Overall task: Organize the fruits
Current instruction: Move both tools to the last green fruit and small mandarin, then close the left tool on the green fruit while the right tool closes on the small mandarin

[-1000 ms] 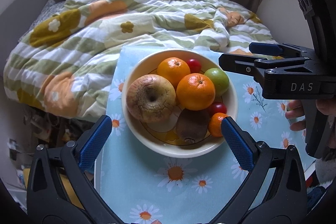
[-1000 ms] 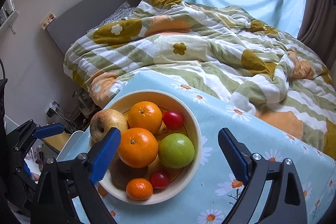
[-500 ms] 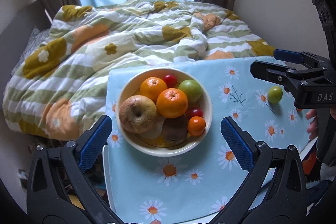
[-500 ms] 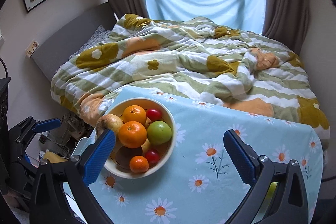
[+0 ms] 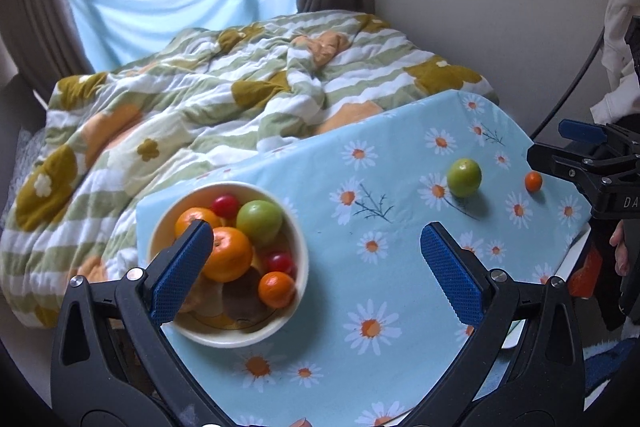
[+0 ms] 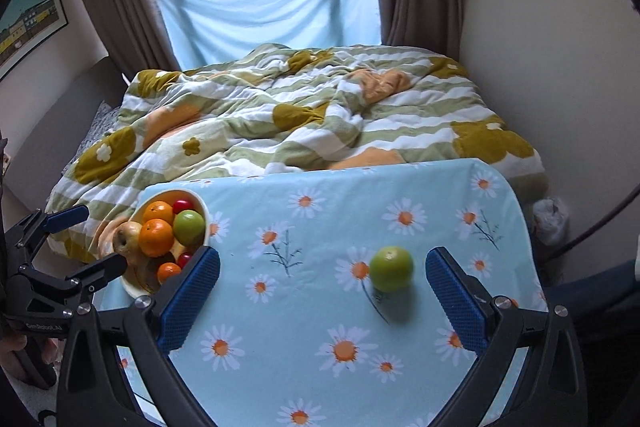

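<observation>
A cream bowl (image 5: 299,243) (image 6: 203,211) at the table's left end holds oranges, a green apple, red cherry tomatoes, a yellow apple and a brown fruit. A loose green apple (image 5: 464,177) (image 6: 391,269) and a small orange fruit (image 5: 533,181) lie on the daisy tablecloth toward the right end. My left gripper (image 5: 316,267) is open and empty above the table, its left finger over the bowl. My right gripper (image 6: 322,293) is open and empty, with the loose green apple between its fingers, nearer the right one.
The table (image 6: 304,307) wears a light blue daisy cloth and stands against a bed with a green, white and yellow floral duvet (image 6: 280,115). Window and curtains stand behind. A wall (image 5: 500,7) is to the right. A black cable (image 6: 592,227) hangs at right.
Both grippers have pulled back and swung right, away from the bowl. The loose green apple and the small orange fruit have come into view. Both grippers stay open.
</observation>
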{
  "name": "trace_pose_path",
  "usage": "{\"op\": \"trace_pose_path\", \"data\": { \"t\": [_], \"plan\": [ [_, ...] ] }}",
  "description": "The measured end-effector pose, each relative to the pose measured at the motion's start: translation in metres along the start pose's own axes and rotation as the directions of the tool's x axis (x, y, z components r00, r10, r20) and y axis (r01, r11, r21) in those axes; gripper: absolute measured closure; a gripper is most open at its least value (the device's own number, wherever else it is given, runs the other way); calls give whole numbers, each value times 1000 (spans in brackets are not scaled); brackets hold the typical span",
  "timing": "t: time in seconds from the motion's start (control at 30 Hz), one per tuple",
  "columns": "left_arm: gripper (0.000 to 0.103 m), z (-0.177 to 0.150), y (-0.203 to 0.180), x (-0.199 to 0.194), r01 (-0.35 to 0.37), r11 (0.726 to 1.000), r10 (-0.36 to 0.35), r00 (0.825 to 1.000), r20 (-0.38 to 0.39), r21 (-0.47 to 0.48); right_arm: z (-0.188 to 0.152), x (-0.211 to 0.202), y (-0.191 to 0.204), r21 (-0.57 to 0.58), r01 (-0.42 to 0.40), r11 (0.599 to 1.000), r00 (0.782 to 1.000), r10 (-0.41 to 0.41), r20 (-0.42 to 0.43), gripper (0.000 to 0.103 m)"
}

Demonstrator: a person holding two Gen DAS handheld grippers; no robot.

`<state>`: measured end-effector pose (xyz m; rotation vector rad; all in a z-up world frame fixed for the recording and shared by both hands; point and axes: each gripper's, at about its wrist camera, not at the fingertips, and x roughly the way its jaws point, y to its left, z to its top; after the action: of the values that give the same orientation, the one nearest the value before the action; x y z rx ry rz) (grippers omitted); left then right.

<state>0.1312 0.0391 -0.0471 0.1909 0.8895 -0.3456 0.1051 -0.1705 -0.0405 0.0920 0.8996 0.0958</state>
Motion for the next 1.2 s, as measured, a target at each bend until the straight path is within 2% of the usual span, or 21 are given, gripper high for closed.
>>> {"op": "trace_pose_path", "data": {
  "t": [0.2,0.43,0.67,0.93,1.03,1.1,1.17,1.2],
  "plan": [
    [0,19,-52,29,52,997,-50,998,-34,57,-19,0,-61,71,57,996,997,-53,-54,0],
    [0,34,-101,85,89,991,-78,992,-104,102,-40,15,-122,164,142,976,985,-124,-118,0],
    [0,40,-133,140,149,979,-129,981,-144,142,-64,40,-151,255,198,946,970,-153,-188,0],
    [0,35,-168,181,248,943,-209,960,-186,223,-83,58,-163,344,222,912,966,-157,-208,0],
    [5,32,-177,193,283,928,-233,948,-216,243,-84,66,-166,350,250,903,959,-180,-219,1],
    [13,31,-182,201,294,923,-238,943,-234,248,-84,69,-169,361,250,898,960,-180,-216,2],
    [33,30,-186,209,304,918,-240,937,-255,255,-84,71,-169,361,252,898,960,-185,-211,5],
    [36,30,-188,212,313,914,-244,932,-267,258,-84,73,-169,357,255,898,959,-188,-212,8]
  ]
}}
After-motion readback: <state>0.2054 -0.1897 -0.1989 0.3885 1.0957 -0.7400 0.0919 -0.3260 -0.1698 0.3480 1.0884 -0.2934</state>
